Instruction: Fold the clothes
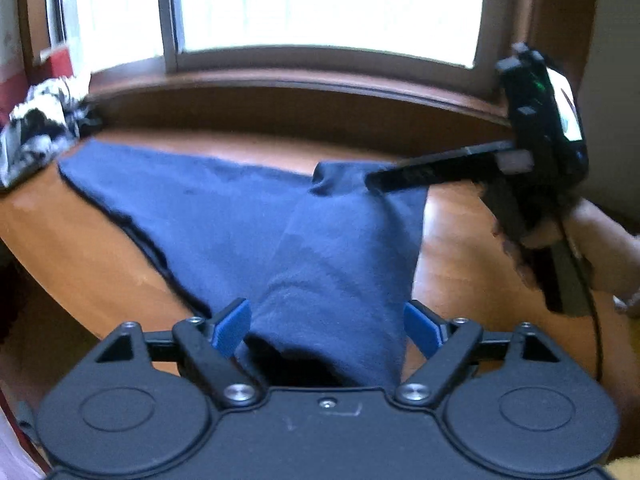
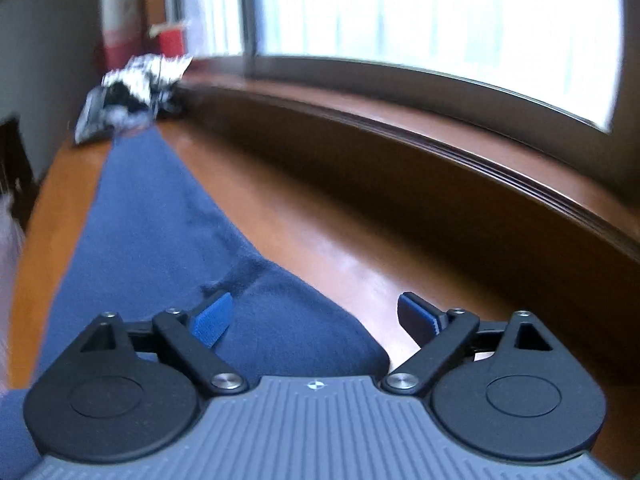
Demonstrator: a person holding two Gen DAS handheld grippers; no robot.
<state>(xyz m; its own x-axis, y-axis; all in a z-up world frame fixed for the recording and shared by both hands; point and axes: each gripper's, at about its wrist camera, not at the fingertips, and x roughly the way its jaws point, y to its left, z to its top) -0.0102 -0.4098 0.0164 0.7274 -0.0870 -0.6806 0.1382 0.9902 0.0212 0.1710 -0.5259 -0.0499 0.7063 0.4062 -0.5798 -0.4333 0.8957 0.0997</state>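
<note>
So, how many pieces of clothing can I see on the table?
2. The navy garment lies spread across the middle of the wooden table. A crumpled black-and-white garment sits at the far left corner, near the window. Others may lie outside the views.

My left gripper point(image 1: 327, 326) points down, blue pads spread wide, gripping nothing. My right gripper point(image 2: 314, 318) is spread wide too, pressing nothing. Seen from the left, my right hand point(image 1: 560, 236) wraps its handle.
</note>
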